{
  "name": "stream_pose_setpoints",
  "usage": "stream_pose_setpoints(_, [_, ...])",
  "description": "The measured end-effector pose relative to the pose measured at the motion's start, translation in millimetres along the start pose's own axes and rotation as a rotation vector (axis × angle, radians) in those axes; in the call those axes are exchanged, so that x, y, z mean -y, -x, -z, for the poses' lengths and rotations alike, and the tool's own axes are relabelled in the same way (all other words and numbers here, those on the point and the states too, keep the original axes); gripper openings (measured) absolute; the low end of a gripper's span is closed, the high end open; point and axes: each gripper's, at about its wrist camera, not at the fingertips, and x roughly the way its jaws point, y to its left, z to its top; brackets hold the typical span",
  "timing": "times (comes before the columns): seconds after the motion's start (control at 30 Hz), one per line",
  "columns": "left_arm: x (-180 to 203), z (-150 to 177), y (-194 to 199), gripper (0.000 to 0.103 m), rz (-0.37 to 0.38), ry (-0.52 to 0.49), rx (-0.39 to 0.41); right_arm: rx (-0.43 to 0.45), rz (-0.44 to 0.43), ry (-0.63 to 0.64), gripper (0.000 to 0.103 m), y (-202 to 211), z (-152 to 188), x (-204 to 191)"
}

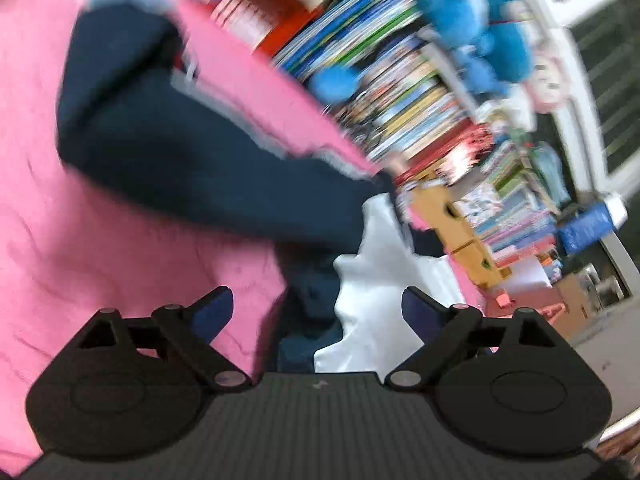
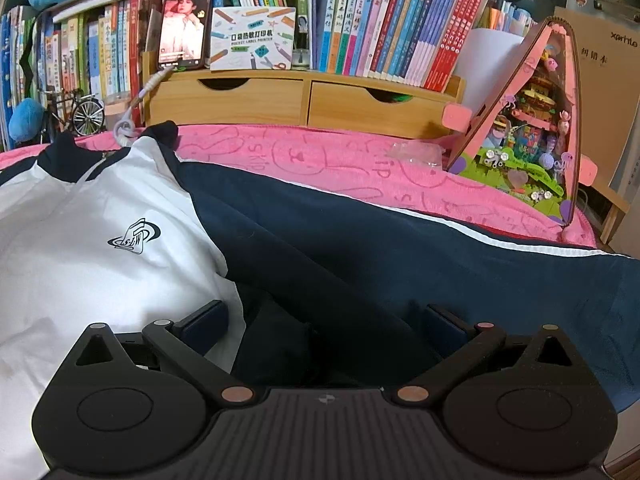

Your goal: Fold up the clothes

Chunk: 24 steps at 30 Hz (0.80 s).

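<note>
A navy and white jacket lies spread on a pink blanket. Its white chest panel carries a dark logo, and a navy sleeve with a white stripe runs off to the right. My right gripper hovers open over the dark fabric near the front edge, pads clear of the cloth. The left wrist view is tilted and blurred. There the other navy sleeve stretches across the blanket. My left gripper stands open above navy and white folds, gripping nothing.
Behind the blanket stand a wooden drawer unit, rows of books, a propped phone and a small model bicycle. A pink triangular miniature house sits at the blanket's right rear. Blue plush toys sit on the shelf.
</note>
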Motion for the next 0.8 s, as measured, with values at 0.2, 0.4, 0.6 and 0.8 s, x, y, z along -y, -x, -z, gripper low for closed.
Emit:
stream_pose_setpoints(0.2, [-13.9, -22.4, -43.2, 0.079, 0.004, 0.176, 0.22, -0.001, 0.002, -0.007, 0.103, 1.5, 0.3, -1.4])
stream_pose_setpoints(0.4, [-2.3, -74.2, -53.1, 0.002, -0.081, 0.105, 0.344, -0.01, -0.016, -0.026, 0.103, 0.4, -0.3, 2.2])
stream_pose_setpoints(0.6, [14.3, -111.6, -63.8, 0.008, -0.349, -0.146, 0.359, -0.021, -0.053, -0.043, 0.103, -1.2, -0.7, 4.6])
stream_pose_setpoints(0.8, [-10.3, -106.3, -85.5, 0.013, -0.477, -0.117, 0.165, -0.021, -0.055, -0.043, 0.103, -0.4, 0.1, 3.5])
